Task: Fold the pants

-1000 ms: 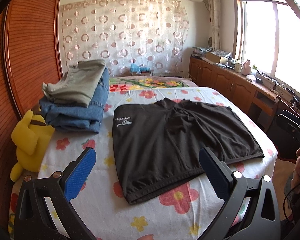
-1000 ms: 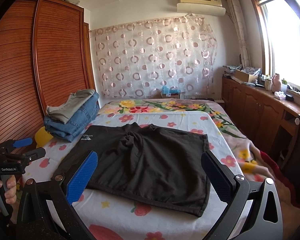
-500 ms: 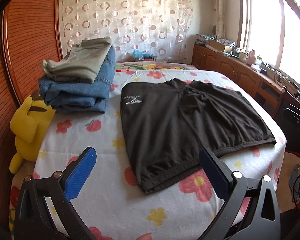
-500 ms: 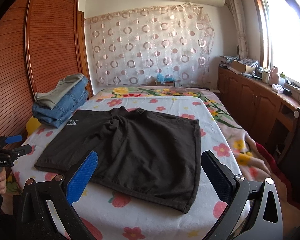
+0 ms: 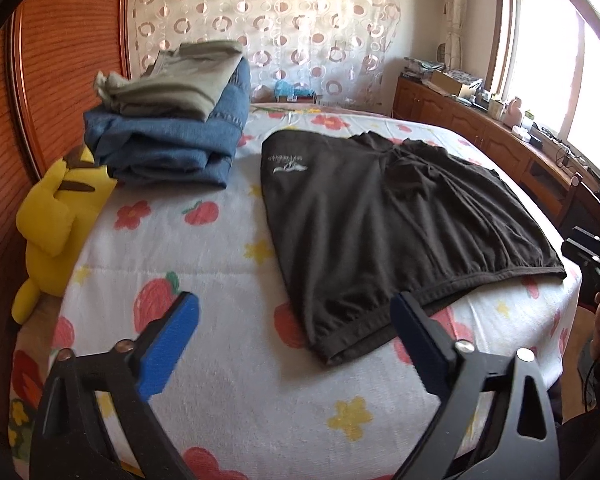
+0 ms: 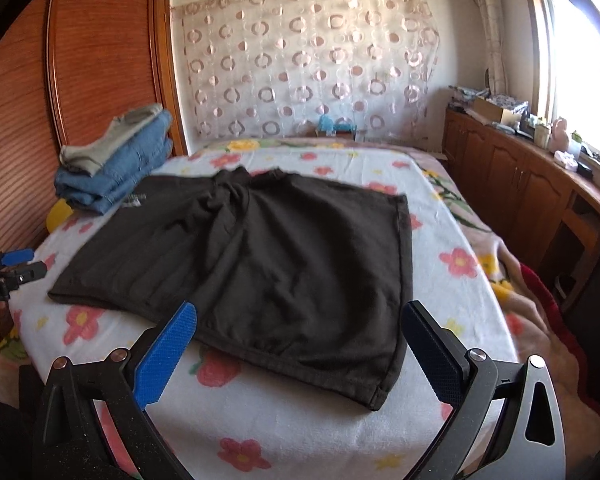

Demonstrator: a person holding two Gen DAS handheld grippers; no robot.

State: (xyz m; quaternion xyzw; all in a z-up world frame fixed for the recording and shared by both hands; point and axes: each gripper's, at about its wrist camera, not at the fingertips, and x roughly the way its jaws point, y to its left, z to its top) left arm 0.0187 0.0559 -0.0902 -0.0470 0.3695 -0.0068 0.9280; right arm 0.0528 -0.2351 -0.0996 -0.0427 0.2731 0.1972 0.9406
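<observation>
- Dark brown cloth: the pants [image 5: 384, 216] lie flat and unfolded on the floral bed [image 5: 228, 392], ahead of and below both grippers.
- Long axis: seen from the left gripper [image 5: 296, 344], it runs from the near hem up and away; the hem corner sits just ahead of its right finger.
- From the right gripper [image 6: 300, 346], the pants [image 6: 260, 256] spread ahead and leftward; the near edge shows between its fingers, the corner down to the right.
- Nearer hand: judged about equal, each gripper facing its own end of the near edge.
- Left gripper: jaws wide, having just narrowed a little; nothing between them but bed and hem seen beyond, no contact.
- Right gripper: jaws spread wide, holding nothing, clear of the cloth.
- Folded clothes [image 5: 172, 120]: far left, well apart.
</observation>
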